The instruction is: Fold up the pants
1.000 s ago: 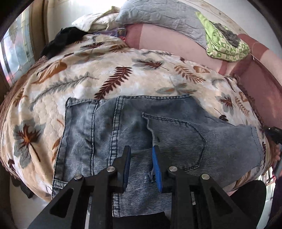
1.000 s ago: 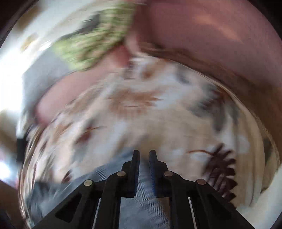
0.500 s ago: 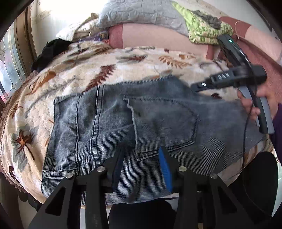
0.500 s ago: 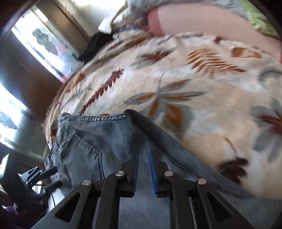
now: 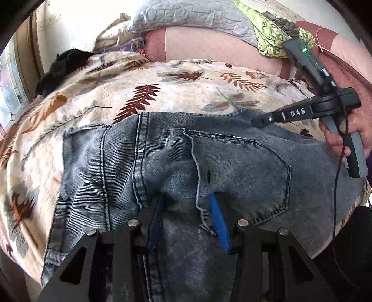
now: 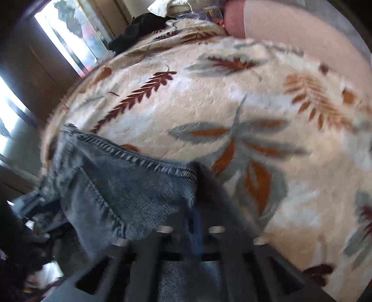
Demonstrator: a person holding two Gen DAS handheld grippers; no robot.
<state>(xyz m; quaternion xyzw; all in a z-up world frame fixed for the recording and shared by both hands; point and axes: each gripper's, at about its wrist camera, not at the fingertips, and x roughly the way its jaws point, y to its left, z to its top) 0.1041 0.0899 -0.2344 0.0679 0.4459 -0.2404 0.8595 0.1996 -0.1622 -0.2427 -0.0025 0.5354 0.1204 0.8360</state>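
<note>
Left wrist view takes in a bed covered by a cream quilt [image 5: 186,93] printed with brown, rust and grey leaves. Behind it lie a pink bolster [image 5: 209,46], a grey quilted pillow [image 5: 186,14], a green patterned cloth [image 5: 272,34] and, at the far left corner, a black garment [image 5: 62,67].

Folded blue-grey jeans [image 5: 244,167] lie flat across the near part of the quilt, a back pocket [image 5: 241,174] facing up and a double-stitched seam running down left of it.

Along the bottom edge, the left tool [image 5: 186,204] points steeply down at the jeans. Its jaws have just been opening and now stand part open, the blue pads pressed down against the denim beside the pocket's lower corner; a hump of denim rises between them, but neither pad is clamping it.

At the right edge, a hand [image 5: 348,130] holds the grey handle of the right tool [image 5: 262,121], whose black tip rests on the far edge of the jeans.

Right wrist view is blurred. It shows the same quilt [image 6: 232,104], the stitched hem of the jeans [image 6: 139,190] running to the tool, and bright window panes [image 6: 69,34] at the upper left. The right tool [image 6: 195,209] has just closed its jaws completely, with a fold of denim at the jeans' far edge gripped between them.
</note>
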